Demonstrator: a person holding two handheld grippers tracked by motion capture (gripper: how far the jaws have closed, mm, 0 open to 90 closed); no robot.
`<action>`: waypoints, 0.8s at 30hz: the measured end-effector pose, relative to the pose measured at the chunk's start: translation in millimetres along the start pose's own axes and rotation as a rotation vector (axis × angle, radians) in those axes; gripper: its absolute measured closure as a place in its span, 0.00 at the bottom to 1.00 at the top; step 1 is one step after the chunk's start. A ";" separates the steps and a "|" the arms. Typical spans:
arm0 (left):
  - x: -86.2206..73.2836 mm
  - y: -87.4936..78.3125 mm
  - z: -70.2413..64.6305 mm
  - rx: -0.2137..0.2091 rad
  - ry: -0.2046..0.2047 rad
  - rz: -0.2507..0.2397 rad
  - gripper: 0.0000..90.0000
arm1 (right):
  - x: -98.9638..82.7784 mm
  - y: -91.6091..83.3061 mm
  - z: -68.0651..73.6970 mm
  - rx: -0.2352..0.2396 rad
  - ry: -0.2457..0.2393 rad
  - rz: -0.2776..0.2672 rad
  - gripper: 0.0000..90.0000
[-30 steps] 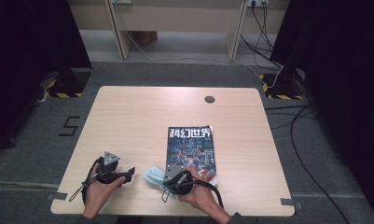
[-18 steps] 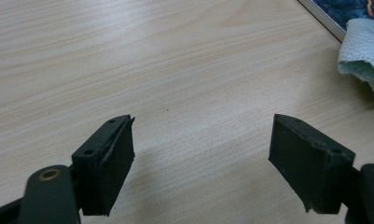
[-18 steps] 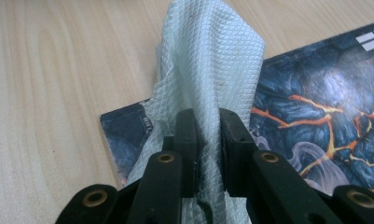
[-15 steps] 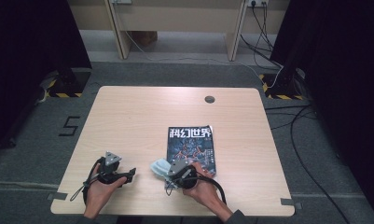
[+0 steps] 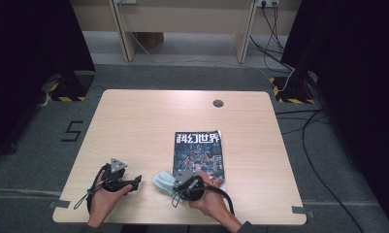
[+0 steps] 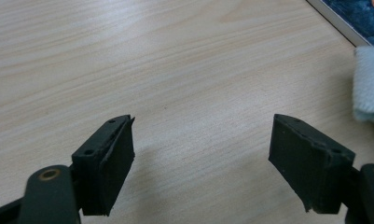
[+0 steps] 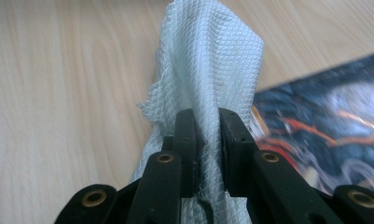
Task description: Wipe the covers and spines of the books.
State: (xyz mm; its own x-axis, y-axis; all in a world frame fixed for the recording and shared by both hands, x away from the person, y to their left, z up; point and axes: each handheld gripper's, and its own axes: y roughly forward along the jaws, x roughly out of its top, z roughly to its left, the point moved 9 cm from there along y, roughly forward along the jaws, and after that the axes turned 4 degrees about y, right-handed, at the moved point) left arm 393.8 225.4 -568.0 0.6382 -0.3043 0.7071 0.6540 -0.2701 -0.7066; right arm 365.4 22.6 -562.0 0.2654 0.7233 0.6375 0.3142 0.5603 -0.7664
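Pale-blue cloth [image 7: 208, 60] sits pinched in the right gripper [image 7: 208, 144] at the magazine's [image 5: 199, 155] near-left corner; keep that pinch firm, wipe flat. Left gripper [image 6: 201, 163] rests spread, empty.

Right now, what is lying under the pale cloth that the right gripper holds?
Under the cloth the bare table shows, with the magazine beside it. The right gripper pinches the cloth; what its hanging folds cover stays hidden.

High view looks forward and down from above the near edge of the table [image 5: 148, 116]. Each gripper view sits low and close over the wood; all three share the cloth [image 7: 208, 60] and magazine [image 5: 199, 150].
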 end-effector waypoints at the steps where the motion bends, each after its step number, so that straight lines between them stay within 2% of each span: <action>1: 0.0 0.2 -0.3 0.000 0.000 0.000 0.24 | -8.2 -6.0 -8.9 -0.022 0.034 0.001 0.88; 2: 0.0 0.4 -0.6 -0.001 0.002 0.001 0.24 | -8.2 -6.0 -8.9 -0.022 0.034 0.001 0.88; 3: 0.0 0.4 -1.8 -0.005 0.007 0.002 0.24 | -17.7 -13.5 -18.4 -0.044 0.067 0.006 0.88; 7: 0.8 0.4 -5.8 -0.012 0.011 -0.004 0.24 | -36.2 -27.7 -37.8 -0.118 0.108 0.025 0.88; 9: 1.6 0.2 -8.5 -0.019 0.013 -0.008 0.24 | -39.8 -30.4 -41.9 -0.124 0.111 0.022 0.88; 11: 3.9 -0.8 -15.3 -0.039 0.018 -0.024 0.24 | -50.6 -38.9 -51.8 -0.158 0.136 0.035 0.88; 13: 6.3 -1.5 -24.5 -0.066 0.019 -0.039 0.23 | -56.5 -43.6 -57.4 -0.172 0.159 0.038 0.88; 14: 8.4 -1.3 -37.2 -0.096 0.021 -0.052 0.23 | -63.4 -48.8 -65.4 -0.190 0.180 0.041 0.88; 15: 9.5 -1.1 -44.5 -0.115 0.024 -0.058 0.23 | -66.1 -51.2 -67.6 -0.197 0.191 0.042 0.88; 16: 9.5 -1.1 -44.5 -0.115 0.024 -0.058 0.23 | -66.1 -51.2 -67.6 -0.197 0.191 0.042 0.88; 17: 13.1 -1.6 -59.1 -0.140 0.040 -0.080 0.23 | -70.0 -54.8 -67.7 -0.201 0.199 0.040 0.88; 18: 13.1 -1.6 -59.1 -0.140 0.040 -0.080 0.22 | -70.0 -54.8 -67.7 -0.201 0.199 0.040 0.88; 21: 18.6 -2.9 -82.0 -0.173 0.053 -0.117 0.22 | -73.2 -58.1 -61.4 -0.192 0.191 0.034 0.88; 24: 19.2 5.4 -107.1 -0.218 0.067 -0.105 0.20 | -77.0 -62.7 -47.4 -0.168 0.178 0.032 0.88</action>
State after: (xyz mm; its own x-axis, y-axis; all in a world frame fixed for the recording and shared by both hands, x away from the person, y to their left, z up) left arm 366.2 120.3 -561.1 0.5381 -0.3223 0.7788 0.6075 -0.4922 -0.6235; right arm 368.5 -87.4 -559.3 0.4294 0.6483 0.6287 0.4462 0.4530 -0.7718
